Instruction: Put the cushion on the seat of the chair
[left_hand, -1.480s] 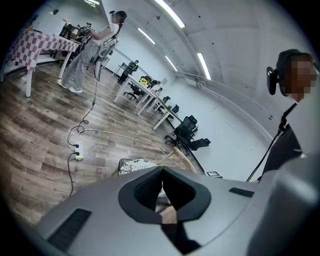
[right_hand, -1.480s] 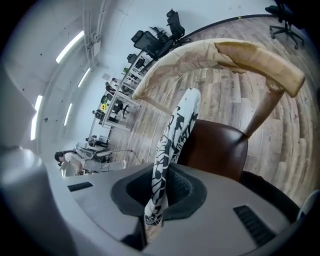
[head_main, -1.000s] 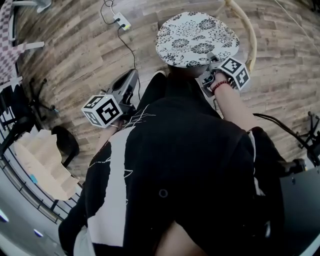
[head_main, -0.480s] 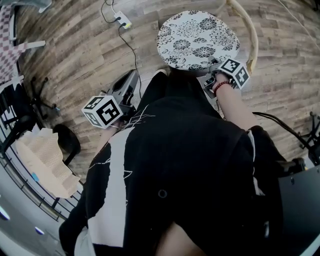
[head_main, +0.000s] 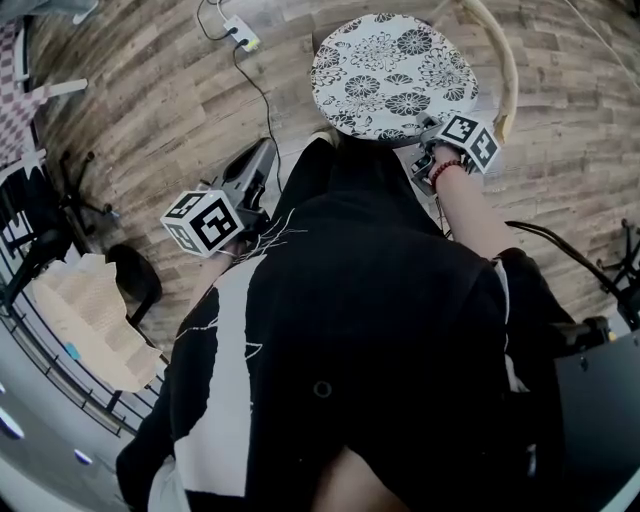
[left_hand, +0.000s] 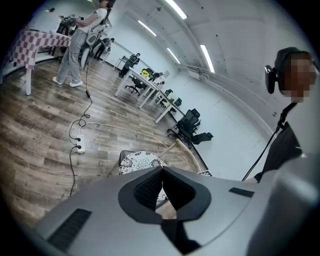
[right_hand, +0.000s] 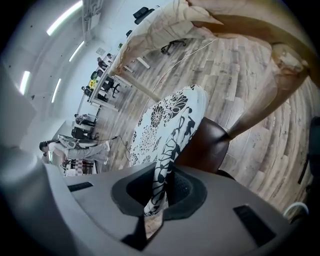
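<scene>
**Cushion pinched by its rim, angled over the chair seat**

The round floral cushion (head_main: 392, 75) lies in the upper middle of the head view, over the chair (head_main: 505, 70), whose curved wooden back arcs along its right side. The right gripper (head_main: 428, 138) meets it at the lower right rim. In the right gripper view its jaws are clamped tight on the cushion's edge (right_hand: 165, 165), the patterned fabric squeezed thin between the pads. A rim grip like this leaves the cushion's whole underside free to settle flat. From that angle the cushion tilts, its held edge lifted above the brown seat (right_hand: 210, 147). Whether the far edge already rests on the seat cannot be told.

The left gripper (head_main: 262, 158) hangs at centre left over the wooden floor, well apart from the chair. Its pads (left_hand: 150, 187) meet at the tips with nothing between them. It is likely kept aside because one hand is enough for so light a thing.
</scene>
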